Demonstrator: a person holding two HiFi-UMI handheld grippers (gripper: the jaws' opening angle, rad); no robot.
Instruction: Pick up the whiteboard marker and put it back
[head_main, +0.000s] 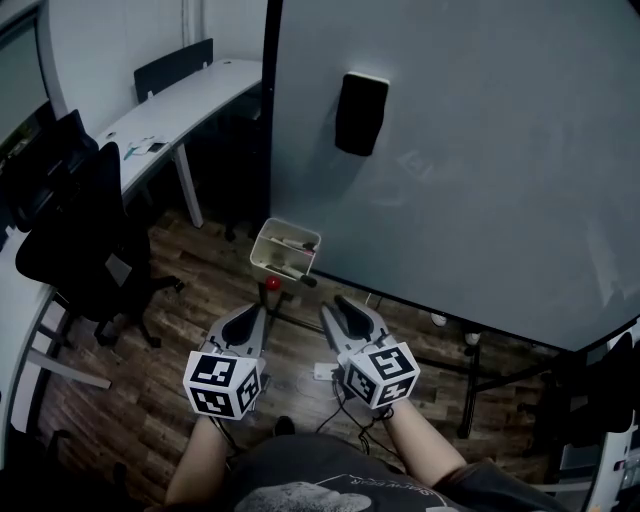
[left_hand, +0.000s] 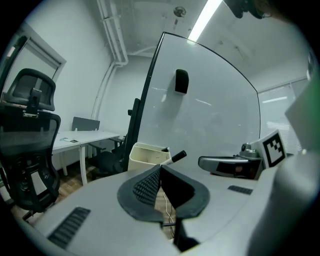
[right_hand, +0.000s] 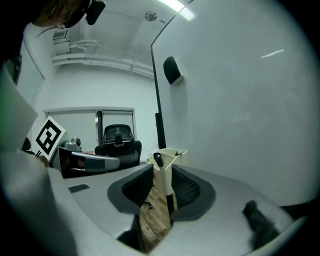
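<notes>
Two tools | left hand-held gripper: jaws together | right hand-held gripper: jaws apart, not touching whiteboard marker

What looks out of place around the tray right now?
The marker sits askew: it leans on the tray's near rim, its dark end poking out over the edge instead of lying inside. The right tool is just short of it, jaws apart. Nothing looks spilled or damaged.

Cut off by head view's top and right edges: whiteboard. Cropped at left edge: office chair. Proved too small to identify: contents of tray.
</notes>
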